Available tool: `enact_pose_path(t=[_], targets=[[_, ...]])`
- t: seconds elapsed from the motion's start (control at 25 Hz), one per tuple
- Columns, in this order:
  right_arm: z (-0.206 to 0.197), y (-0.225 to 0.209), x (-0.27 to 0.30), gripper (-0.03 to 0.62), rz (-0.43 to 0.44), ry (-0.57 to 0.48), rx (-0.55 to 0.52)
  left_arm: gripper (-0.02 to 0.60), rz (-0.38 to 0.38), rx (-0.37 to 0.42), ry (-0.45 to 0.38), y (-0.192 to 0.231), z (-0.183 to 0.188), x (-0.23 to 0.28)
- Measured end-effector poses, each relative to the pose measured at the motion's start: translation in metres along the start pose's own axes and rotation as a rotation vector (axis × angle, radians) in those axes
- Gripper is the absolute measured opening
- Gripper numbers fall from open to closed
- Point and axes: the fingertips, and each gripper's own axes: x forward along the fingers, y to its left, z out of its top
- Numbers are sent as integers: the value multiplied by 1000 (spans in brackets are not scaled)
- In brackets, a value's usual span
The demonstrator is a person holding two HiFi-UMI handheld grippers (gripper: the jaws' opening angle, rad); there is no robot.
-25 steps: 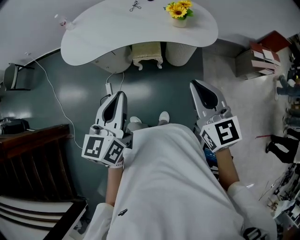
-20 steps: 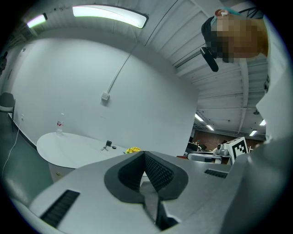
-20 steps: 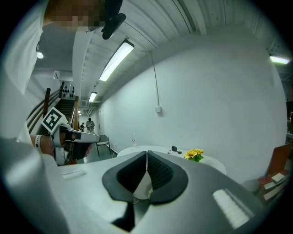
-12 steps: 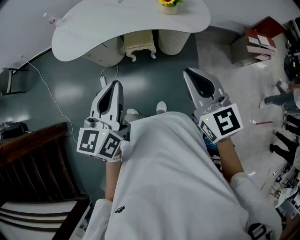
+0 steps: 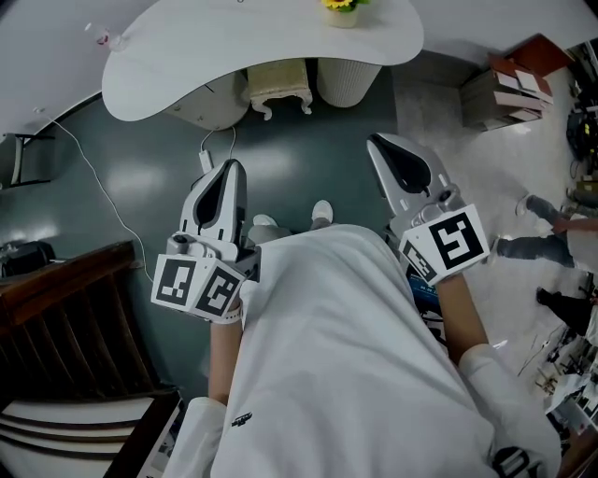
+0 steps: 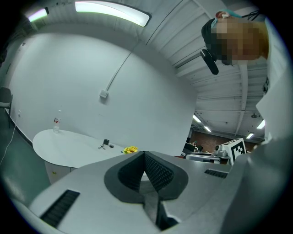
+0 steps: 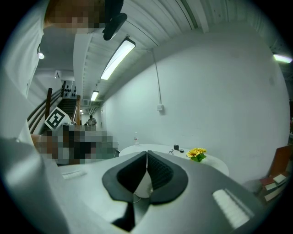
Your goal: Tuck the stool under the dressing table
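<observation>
The stool (image 5: 277, 89) stands under the near edge of the table (image 5: 187, 51). The left gripper (image 5: 230, 173) and right gripper (image 5: 385, 149) hover well apart from it, jaws pressed together, empty.

At twelve o'clock in the head view, yellow flowers (image 5: 341, 5) in a pale pot. At two o'clock, cardboard boxes (image 5: 505, 93) with red on top. From ten o'clock toward centre, a white cable (image 5: 93, 177) trailing over the dark green floor (image 5: 308, 159). At eight o'clock, dark wooden slatted furniture (image 5: 65, 327). In the right gripper view, at eleven o'clock, a lit ceiling tube (image 7: 118, 58).
</observation>
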Motion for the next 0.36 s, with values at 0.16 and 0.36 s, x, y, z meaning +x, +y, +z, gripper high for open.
enact_pose_path(t=[0.16,0.36], targets=[[2,0,7,9,-1,-3,13,8,-3,-5,9,3,2,5],[6,0,14,9,4,-12,12,9,-10,-12,17,5,0,8]])
